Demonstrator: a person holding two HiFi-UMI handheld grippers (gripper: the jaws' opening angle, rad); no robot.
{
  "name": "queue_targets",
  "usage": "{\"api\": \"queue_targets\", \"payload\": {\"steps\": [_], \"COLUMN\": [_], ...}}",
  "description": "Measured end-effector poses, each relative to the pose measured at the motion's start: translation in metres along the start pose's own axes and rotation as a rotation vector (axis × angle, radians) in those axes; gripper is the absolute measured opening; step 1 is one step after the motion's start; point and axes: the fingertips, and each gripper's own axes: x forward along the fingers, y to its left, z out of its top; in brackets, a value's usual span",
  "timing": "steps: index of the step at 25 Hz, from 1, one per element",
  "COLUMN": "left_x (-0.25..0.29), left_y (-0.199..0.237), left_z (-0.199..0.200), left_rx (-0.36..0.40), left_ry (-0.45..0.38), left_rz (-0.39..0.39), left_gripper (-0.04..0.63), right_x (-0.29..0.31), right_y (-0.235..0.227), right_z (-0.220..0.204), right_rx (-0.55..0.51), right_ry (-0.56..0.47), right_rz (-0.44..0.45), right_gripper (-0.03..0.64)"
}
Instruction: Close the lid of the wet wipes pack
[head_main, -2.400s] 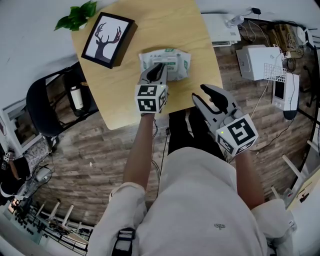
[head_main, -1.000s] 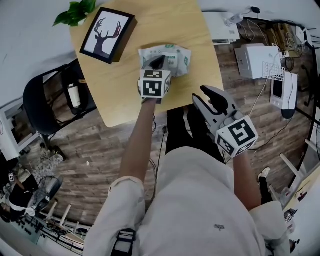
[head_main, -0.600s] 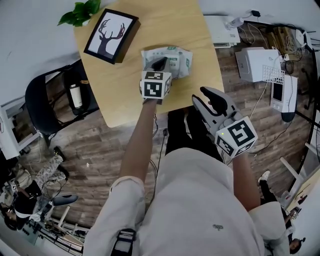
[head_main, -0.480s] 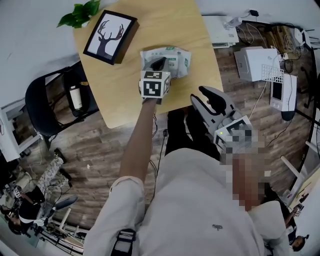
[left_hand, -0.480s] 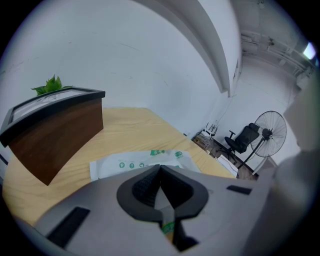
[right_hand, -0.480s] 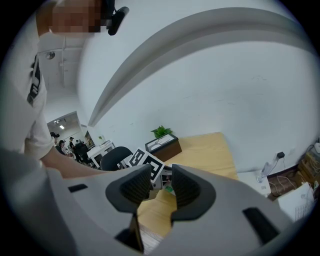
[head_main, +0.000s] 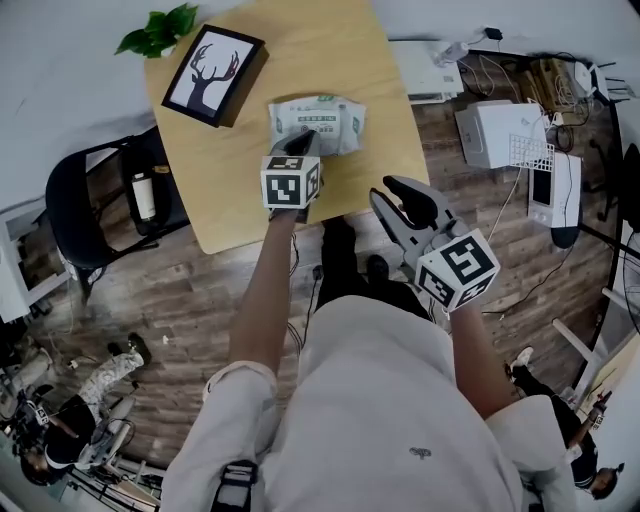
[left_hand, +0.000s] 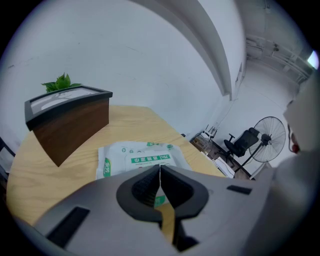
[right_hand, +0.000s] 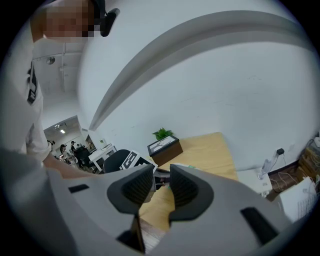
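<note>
- Two grippers showed in the head view, one in each hand of the person.
- The left gripper (head_main: 307, 141) was clenched with nothing between its jaws, its tips at the near edge of the wet wipes pack (head_main: 318, 118); contact could not be told.
- The pack lay upper centre of the frame on the wooden table (head_main: 235, 150), its top flat in the left gripper view.
- The right gripper (head_main: 391, 192) hung right of centre, off the table's edge, well apart from the pack; its jaws had just been closing, with a gap left and nothing in it.
- A framed deer picture (head_main: 212, 72) stood upper left, a green plant (head_main: 160, 30) beyond it.
</note>
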Motion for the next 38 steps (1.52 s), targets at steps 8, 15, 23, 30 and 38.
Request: {"api": "queue_targets", "payload": {"steps": [8,15,23,30,38], "left_x": [-0.058,-0.113,-0.173,-0.233,-0.301], "left_y": [-0.046,-0.096,-0.171,-0.244,-0.319], "left_z": [-0.011,-0.026,-0.053,-0.081,-0.1], "left_rx": [0.004,0.001,0.033,0.029,0.048], "left_ry": [-0.088,-0.157,-0.231,-0.319,-0.427], "left_rz": [0.011,0.044,0.06,0.057,0.034], "left_gripper": [0.009,0.009,0.009,0.009,0.009], "right_x": [-0.041,-0.093,-0.158,-0.217,-0.271], "right_y": [0.019,0.039,0.061,0.083,0.112], "right_z": [-0.012,-0.03,-0.056,-0.077,-0.101], "right_rx": [-0.038,-0.065,-0.118,-0.177,-0.239], "right_ry": [-0.03,-0.069,-0.114,-0.15,-0.16], "right_rz": [0.011,0.034,0.068,0.086,0.106], "right_gripper": [0.055,0.025,0.003,-0.003,-0.003]}}
